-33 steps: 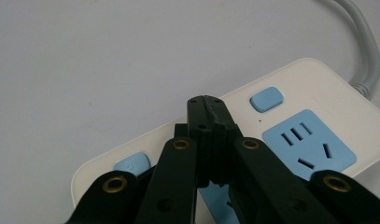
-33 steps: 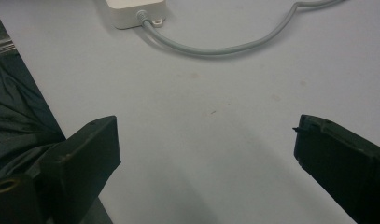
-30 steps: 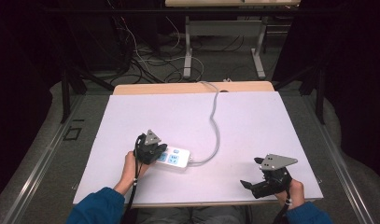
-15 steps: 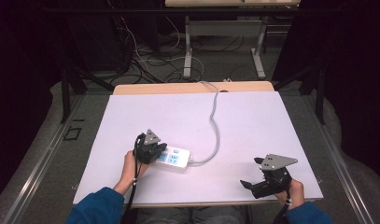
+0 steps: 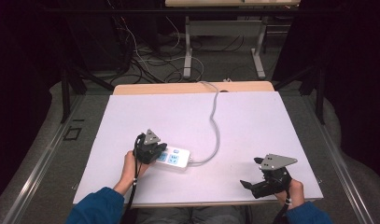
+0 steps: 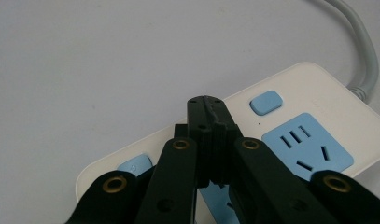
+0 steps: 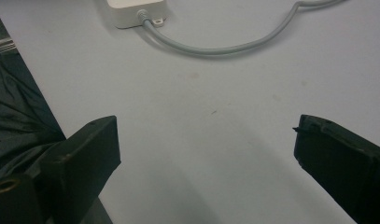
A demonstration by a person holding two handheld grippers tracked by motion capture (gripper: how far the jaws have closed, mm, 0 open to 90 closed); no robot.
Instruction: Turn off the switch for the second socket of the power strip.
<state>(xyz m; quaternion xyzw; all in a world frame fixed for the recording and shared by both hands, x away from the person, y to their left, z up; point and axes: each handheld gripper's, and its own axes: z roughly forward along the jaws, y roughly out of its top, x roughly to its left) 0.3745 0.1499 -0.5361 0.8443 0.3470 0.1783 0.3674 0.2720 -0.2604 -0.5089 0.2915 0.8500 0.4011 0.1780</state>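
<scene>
A white power strip point(image 5: 173, 158) point(image 6: 313, 93) with blue sockets and blue switch buttons lies on the white table, near its front left. Its grey cable point(image 5: 215, 126) point(image 7: 225, 46) curves off toward the table's far edge. My left gripper point(image 5: 151, 150) point(image 6: 205, 101) is shut, its jaws pressed together, tips resting over the strip's top between two blue buttons. My right gripper point(image 5: 249, 185) point(image 7: 206, 140) hovers open near the front right edge with nothing between its jaws. The strip's cable end point(image 7: 136, 11) lies ahead of it.
The white table top point(image 5: 253, 121) has a wooden strip along its far edge. Beyond it stand metal table legs point(image 5: 187, 42) and loose cables on the floor. In the right gripper view the table's front edge point(image 7: 33, 88) and dark cloth lie at left.
</scene>
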